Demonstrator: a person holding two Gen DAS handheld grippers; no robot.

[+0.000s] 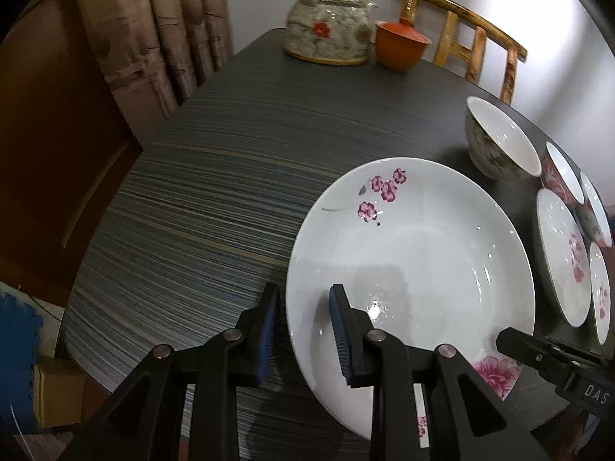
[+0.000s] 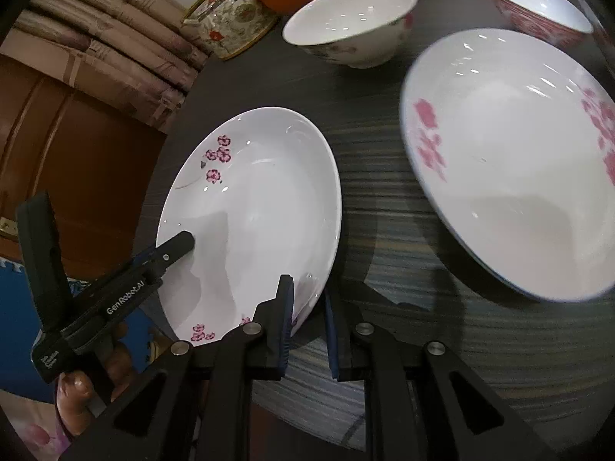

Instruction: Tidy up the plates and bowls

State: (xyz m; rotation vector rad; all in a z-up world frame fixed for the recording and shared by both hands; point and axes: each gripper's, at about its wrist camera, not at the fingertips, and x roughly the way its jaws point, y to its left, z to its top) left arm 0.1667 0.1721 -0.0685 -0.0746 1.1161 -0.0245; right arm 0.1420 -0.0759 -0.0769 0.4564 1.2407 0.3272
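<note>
Plate (image 1: 415, 253) with pink blossoms sits between both tongs' spread fingers: left gripper (image 1: 303, 330) and right gripper (image 2: 307, 326) straddle opposite rim edges, unclamped.

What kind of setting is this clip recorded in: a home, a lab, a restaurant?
Most likely a home dining area. A dark wood-grain dining table holds a floral teapot and an orange lidded cup, a wooden chair stands at its far side, and patterned curtains hang by the wall.

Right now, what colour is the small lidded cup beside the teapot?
Orange-red, lid included. The cup shows best in the left wrist view, right of the teapot.
</note>
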